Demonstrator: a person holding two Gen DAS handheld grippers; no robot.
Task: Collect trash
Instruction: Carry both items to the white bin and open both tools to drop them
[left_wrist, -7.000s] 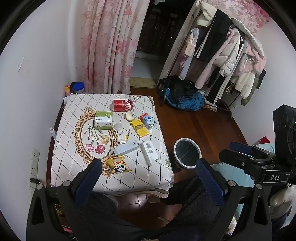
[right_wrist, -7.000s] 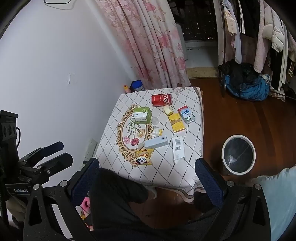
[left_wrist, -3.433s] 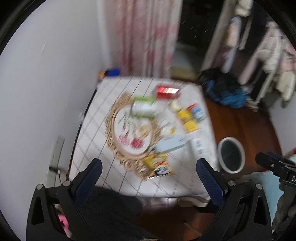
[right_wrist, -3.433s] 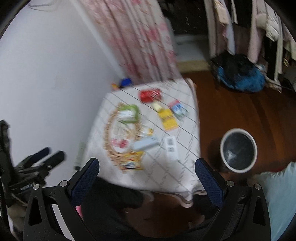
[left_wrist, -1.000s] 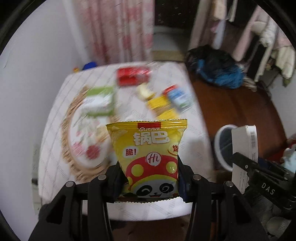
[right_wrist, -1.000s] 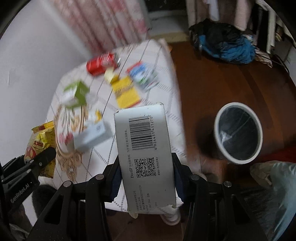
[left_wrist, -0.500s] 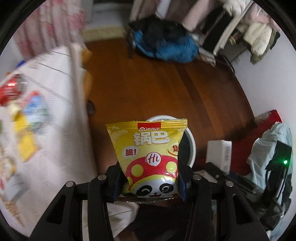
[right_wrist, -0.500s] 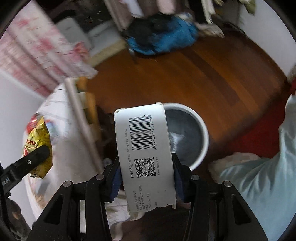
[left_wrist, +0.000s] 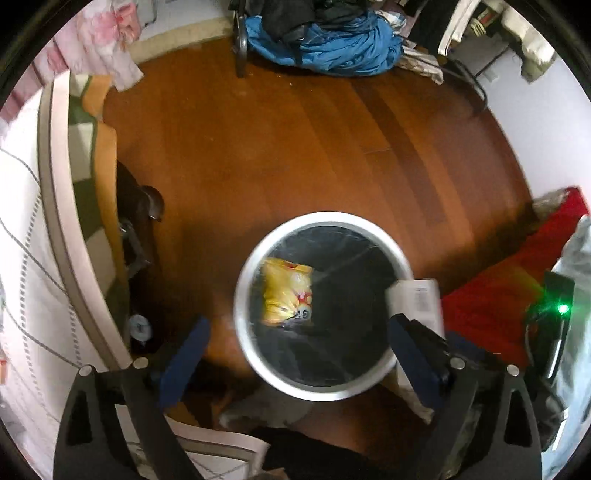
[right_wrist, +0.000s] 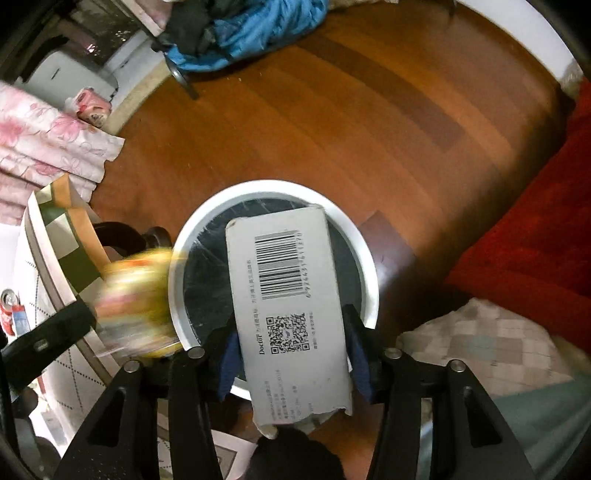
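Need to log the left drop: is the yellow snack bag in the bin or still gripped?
In, or falling in: the snack bag shows inside the bin rim, and the left gripper is open with nothing between its fingers.

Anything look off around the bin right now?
Nothing spilled. The yellow snack bag is inside the bin, blurred. The white box, clamped in the right tongs above the bin, has a torn, ragged bottom edge.

snack bag (right_wrist: 138, 302): motion-blurred, print unreadable | white box (right_wrist: 291, 314): hides bin (right_wrist: 177, 266) interior, small print illegible
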